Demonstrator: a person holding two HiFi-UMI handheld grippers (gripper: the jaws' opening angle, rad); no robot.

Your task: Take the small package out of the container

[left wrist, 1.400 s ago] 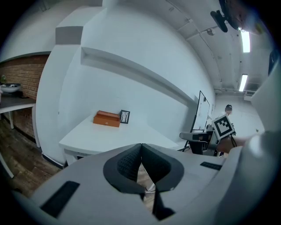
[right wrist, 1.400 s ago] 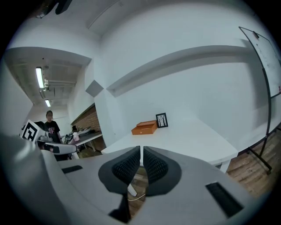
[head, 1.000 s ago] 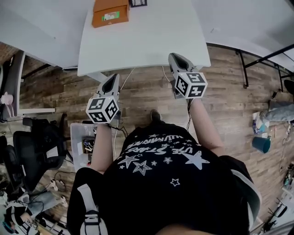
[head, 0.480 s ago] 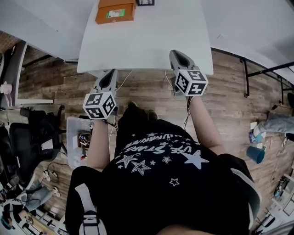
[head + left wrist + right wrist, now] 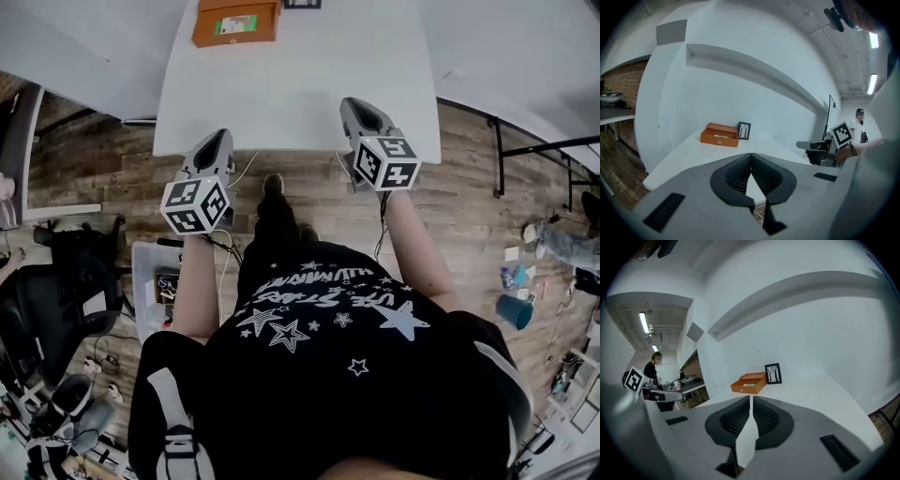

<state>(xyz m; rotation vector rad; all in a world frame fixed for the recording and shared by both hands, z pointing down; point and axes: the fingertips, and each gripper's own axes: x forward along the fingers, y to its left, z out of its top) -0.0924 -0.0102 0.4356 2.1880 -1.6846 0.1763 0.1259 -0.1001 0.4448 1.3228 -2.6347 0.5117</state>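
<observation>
An open orange box stands at the far end of the white table. A small package with a green label lies in it. The box also shows in the left gripper view and the right gripper view, still well ahead of both grippers. My left gripper hovers at the table's near edge on the left, its jaws shut and empty. At the near edge on the right, my right gripper is held over the table. Its jaws are shut with nothing between them.
A small black picture frame stands right of the box. On the wooden floor to the left are a black office chair and a clear plastic bin. Black table legs and a blue cup lie to the right.
The person has stepped toward the table. Both grippers have moved forward to its near edge, the left one more than the right. Both stay shut.
</observation>
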